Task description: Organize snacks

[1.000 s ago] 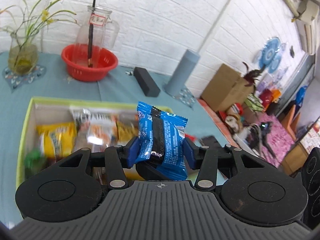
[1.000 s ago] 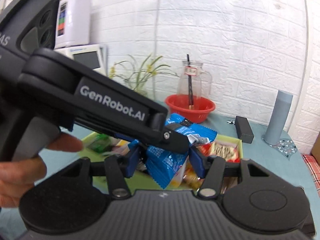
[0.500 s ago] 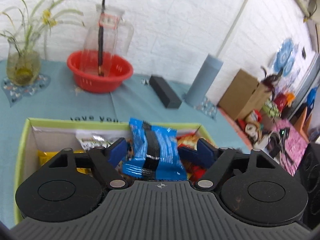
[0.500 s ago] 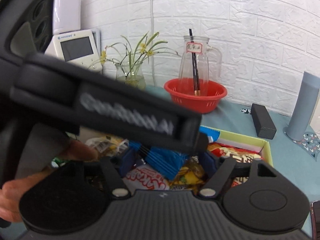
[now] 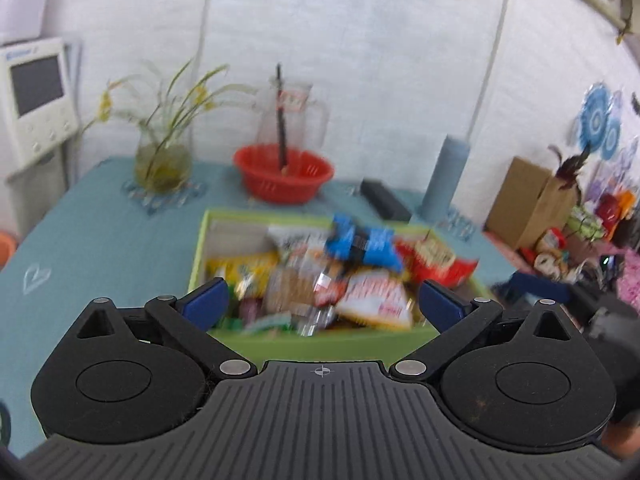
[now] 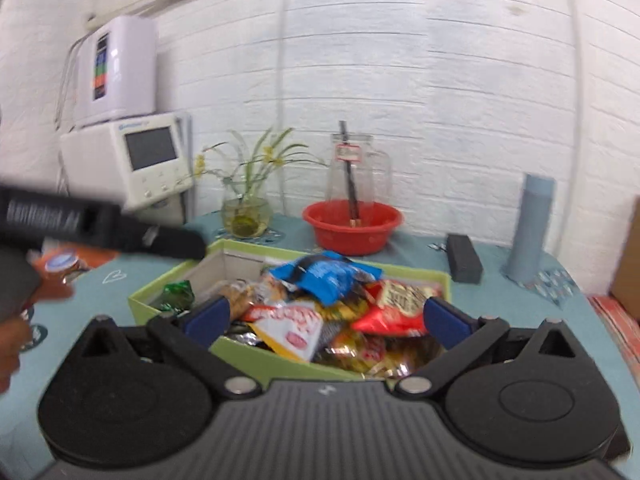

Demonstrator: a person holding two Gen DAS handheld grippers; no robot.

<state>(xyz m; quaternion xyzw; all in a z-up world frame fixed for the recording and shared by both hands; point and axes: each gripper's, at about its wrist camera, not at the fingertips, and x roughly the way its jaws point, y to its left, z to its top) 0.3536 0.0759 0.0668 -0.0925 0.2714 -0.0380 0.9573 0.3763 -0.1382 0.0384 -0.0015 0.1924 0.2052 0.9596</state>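
The blue-padded fingers (image 5: pixel 206 303) of the left gripper (image 5: pixel 322 304) are spreading apart, with nothing clamped between them; they frame the near wall of a green snack box (image 5: pixel 320 344) on the teal tablecloth (image 5: pixel 112 240). The right gripper (image 6: pixel 326 314) is likewise opening, its fingers (image 6: pixel 442 320) wide and bare, pointing over the near corner of the same green snack box (image 6: pixel 256 354).

The box is heaped with snack packets. Two blue cookie packets (image 6: pixel 326 276) lie on top of the pile toward the back, one partly over the other, touching neither gripper. In the left wrist view they show as a blurred blue patch (image 5: pixel 362 246). Beside them lies a red chip bag (image 6: pixel 394 306), and in front a white and red packet (image 6: pixel 290 326). A green foil wrapper (image 6: pixel 176 294) sits in the box's left corner.

In the right wrist view the left gripper's black body (image 6: pixel 100 228) crosses the left side above the box's far left corner, held by a person's hand (image 6: pixel 10 340).

Behind the box stand a red plastic basin (image 6: pixel 352 226) holding a glass pitcher (image 6: pixel 356 168), a glass vase with yellow flowers (image 6: pixel 246 212), a black rectangular block (image 6: pixel 462 258) and a grey cylinder (image 6: pixel 532 228).
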